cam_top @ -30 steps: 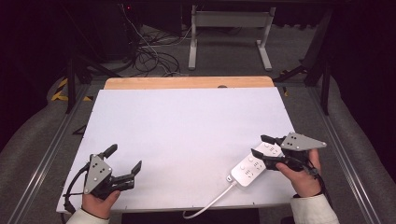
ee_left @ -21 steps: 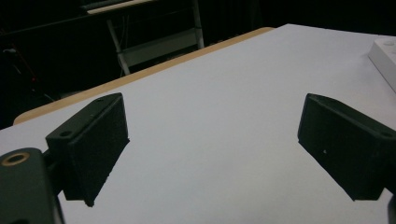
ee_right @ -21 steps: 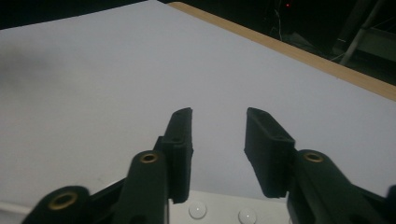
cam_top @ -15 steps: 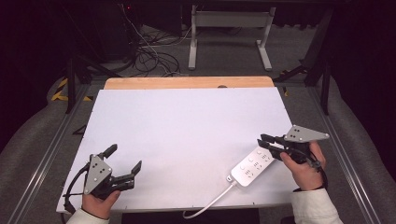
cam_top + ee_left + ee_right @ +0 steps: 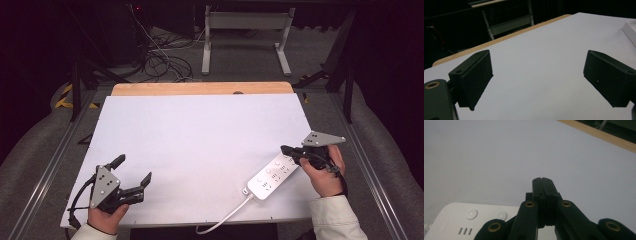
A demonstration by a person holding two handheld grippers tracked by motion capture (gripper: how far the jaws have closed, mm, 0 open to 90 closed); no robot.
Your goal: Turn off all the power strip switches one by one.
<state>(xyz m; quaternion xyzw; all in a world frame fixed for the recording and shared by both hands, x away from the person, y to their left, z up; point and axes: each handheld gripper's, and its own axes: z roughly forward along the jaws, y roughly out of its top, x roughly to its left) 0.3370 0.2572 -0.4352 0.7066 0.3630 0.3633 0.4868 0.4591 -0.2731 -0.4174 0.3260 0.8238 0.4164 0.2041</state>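
Where the white table [image 5: 200, 150] meets its near left corner, I see my left gripper [image 5: 131, 176] held in the person's left hand [image 5: 106, 216], resting low at the table's edge with its jaws spread wide and nothing between them. From the left gripper view, the left gripper [image 5: 537, 80] frames bare white tabletop [image 5: 544, 57] between two well-separated black pads, and a sliver of the white power strip [image 5: 631, 31] shows at the far right edge. A black cable [image 5: 77, 200] loops off the left side of that gripper, past the table edge.

Moving across, the middle of the table is bare white surface, with a strip of pale wood [image 5: 200, 88] along the far edge.

Toward the near right, the power strip [image 5: 272, 176] lies flat on the table, angled so that its far end points at the right gripper; its white cord [image 5: 225, 220] runs off the near edge of the table. My right gripper [image 5: 285, 149], in the person's right hand [image 5: 322, 175], hovers at the strip's far end with its jaws pressed together, gripping nothing. In the right gripper view the right gripper [image 5: 542, 180] shows both jaws closed flush against each other over white tabletop, with the power strip [image 5: 471, 220] below and to the left, its round buttons [image 5: 471, 214] and a socket slot visible. I cannot tell whether the jaws touch the strip.
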